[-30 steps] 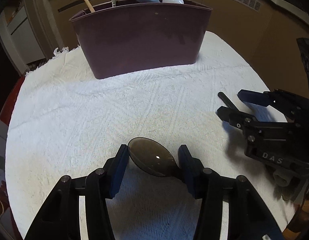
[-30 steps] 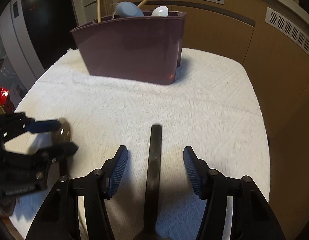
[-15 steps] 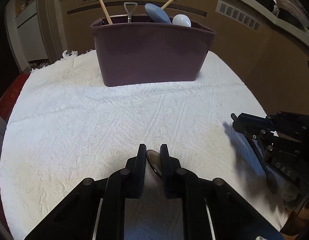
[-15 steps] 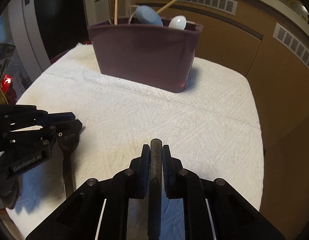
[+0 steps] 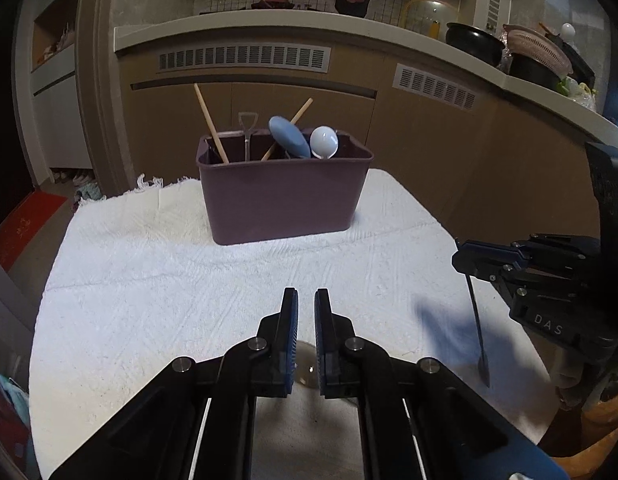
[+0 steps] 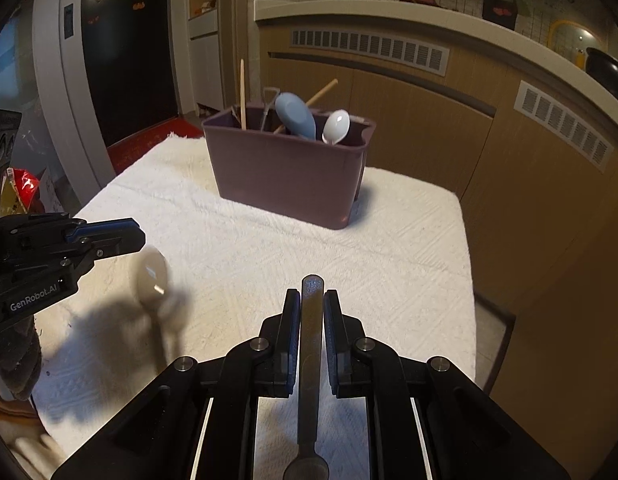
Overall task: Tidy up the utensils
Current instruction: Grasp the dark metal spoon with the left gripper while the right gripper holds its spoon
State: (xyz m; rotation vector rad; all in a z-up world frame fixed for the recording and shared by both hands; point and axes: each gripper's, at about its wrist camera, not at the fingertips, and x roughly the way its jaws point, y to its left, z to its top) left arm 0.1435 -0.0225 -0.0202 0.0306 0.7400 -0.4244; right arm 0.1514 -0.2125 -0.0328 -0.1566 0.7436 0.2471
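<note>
A purple utensil bin (image 5: 283, 196) stands at the back of the white towel and also shows in the right wrist view (image 6: 287, 178). It holds chopsticks, a small shovel spoon, a blue spoon (image 5: 289, 137) and a white spoon (image 5: 324, 142). My left gripper (image 5: 305, 312) is shut on a translucent brown spoon (image 5: 307, 368), whose bowl hangs below the fingers in the right wrist view (image 6: 152, 278). My right gripper (image 6: 311, 308) is shut on a dark flat-handled utensil (image 6: 311, 344), held above the towel; it hangs down in the left wrist view (image 5: 478, 332).
A white towel (image 5: 149, 280) covers the small table, whose right edge (image 6: 465, 264) drops off beside brown cabinets. A counter with pots (image 5: 475, 42) runs behind. A red mat (image 5: 25, 224) lies on the floor at the left.
Both grippers closed on their utensils and lifted them off the towel. Both have drawn back and risen, so the bin looks smaller and farther away.
</note>
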